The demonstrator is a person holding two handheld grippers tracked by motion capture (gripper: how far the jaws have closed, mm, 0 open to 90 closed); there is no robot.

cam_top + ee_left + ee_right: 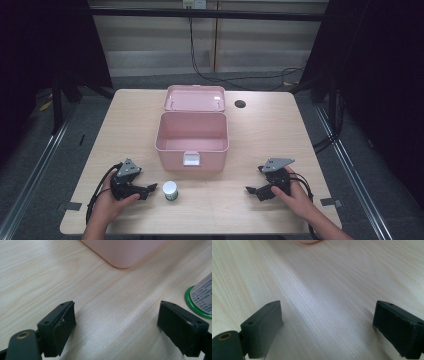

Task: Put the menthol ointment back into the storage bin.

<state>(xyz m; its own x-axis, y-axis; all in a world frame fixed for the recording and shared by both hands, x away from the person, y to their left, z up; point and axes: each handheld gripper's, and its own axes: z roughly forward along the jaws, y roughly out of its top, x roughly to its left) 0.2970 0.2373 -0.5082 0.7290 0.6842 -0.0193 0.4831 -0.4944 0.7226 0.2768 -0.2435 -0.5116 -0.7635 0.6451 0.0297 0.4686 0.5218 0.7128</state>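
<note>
Pink box [192, 137]: lid back, apparently empty. Small jar [170, 190] just before it, untouched. Left gripper [150, 189], right gripper [251, 190]: wide, holding nothing.

Both grippers are black, blocky tools. The left gripper [151, 188] and right gripper [251, 190] each carry a grey three-cornered plate on top and trail a black cable looping back past the hand. Up close, each jaw is a flat dark block with small screw holes; a brass-ringed pivot hole shows at the lower left. Forearms are bare, without sleeves.
</note>
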